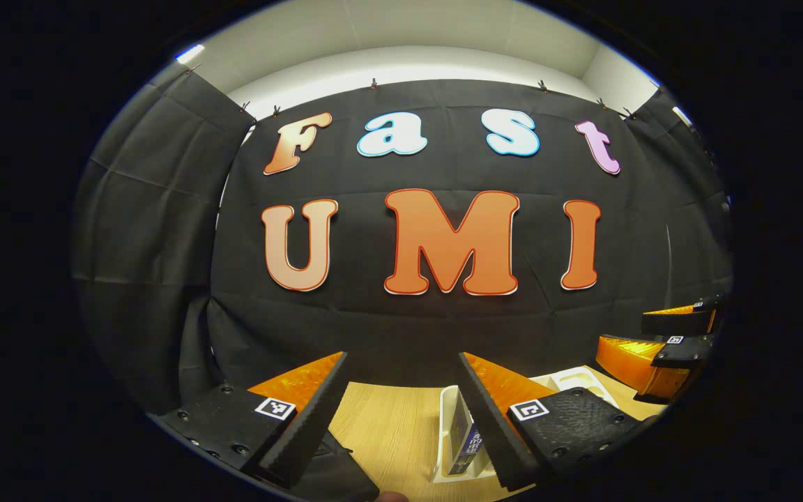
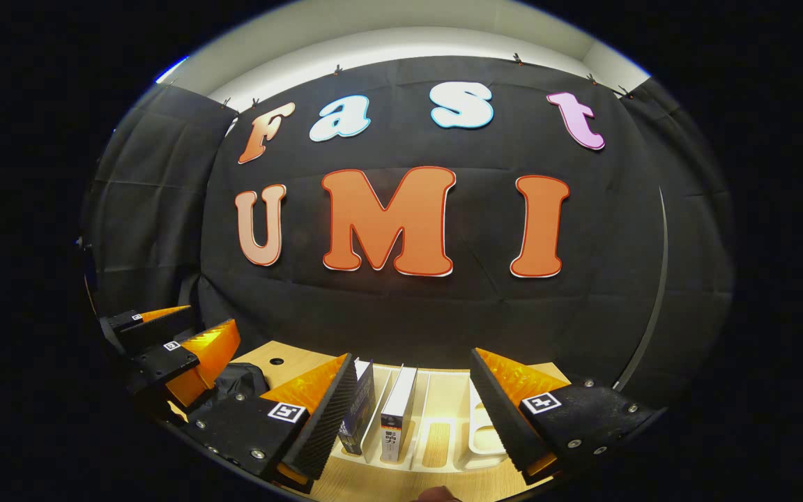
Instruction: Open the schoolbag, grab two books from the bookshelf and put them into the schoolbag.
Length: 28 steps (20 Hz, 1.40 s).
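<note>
Books [image 2: 397, 411] stand untouched in the bookshelf [image 2: 443, 390] under the spread, empty right gripper [image 2: 412, 411], left gripper [image 1: 401, 411] likewise released, schoolbag [image 2: 241, 380] unfilled.

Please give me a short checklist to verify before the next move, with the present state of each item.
1. Left gripper open: ok, nothing between its fingers.
2. Right gripper open: ok.
3. Two upright books in the white slotted bookshelf, the dark-covered book and the white-spined book: ok.
4. Right gripper faces these books: ok.
5. Black fabric schoolbag open: cannot tell.
6. Light wooden table under the shelf: ok.
</note>
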Motion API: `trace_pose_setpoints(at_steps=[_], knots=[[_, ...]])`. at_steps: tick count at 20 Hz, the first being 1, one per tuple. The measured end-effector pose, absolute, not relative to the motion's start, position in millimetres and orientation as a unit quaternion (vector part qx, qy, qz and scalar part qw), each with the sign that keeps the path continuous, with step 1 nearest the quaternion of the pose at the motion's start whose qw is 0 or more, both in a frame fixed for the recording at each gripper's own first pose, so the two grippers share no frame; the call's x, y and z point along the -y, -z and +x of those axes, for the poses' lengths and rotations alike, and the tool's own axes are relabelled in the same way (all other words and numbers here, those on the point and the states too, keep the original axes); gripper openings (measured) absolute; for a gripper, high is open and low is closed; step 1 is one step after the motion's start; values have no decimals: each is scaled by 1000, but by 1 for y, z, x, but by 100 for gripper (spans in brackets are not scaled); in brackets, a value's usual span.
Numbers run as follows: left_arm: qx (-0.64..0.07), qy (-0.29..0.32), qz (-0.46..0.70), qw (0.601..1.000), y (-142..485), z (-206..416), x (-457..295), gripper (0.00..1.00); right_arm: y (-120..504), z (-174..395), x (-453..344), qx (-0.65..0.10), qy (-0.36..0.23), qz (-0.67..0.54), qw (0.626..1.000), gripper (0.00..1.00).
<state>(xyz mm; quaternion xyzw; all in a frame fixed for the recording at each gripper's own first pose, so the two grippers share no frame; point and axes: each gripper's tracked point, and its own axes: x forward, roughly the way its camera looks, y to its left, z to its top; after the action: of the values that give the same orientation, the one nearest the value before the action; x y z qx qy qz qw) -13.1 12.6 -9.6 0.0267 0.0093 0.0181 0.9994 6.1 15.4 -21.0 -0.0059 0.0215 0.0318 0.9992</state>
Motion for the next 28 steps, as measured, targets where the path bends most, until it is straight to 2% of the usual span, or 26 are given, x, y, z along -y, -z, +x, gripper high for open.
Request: trace_pose_setpoints(at_steps=[8,13,16,17,19,28], knots=[[-21,-17,57,998,16,-16,-10,95,23,4,-4,-23,-25,-4,999,96],[-50,-34,86,994,36,-25,-21,98,31,2,8,-25,-27,-10,999,97],[-62,-49,116,990,49,-34,-33,96,38,6,26,-31,-18,-14,999,96],[-67,-56,128,988,53,-39,-38,96,41,8,32,-34,-16,-14,999,100],[-75,-66,151,983,65,-50,-46,96,47,6,39,-39,-17,-14,999,97],[-148,-107,279,943,152,-103,-83,96,85,1,46,-68,-72,-22,995,97]])
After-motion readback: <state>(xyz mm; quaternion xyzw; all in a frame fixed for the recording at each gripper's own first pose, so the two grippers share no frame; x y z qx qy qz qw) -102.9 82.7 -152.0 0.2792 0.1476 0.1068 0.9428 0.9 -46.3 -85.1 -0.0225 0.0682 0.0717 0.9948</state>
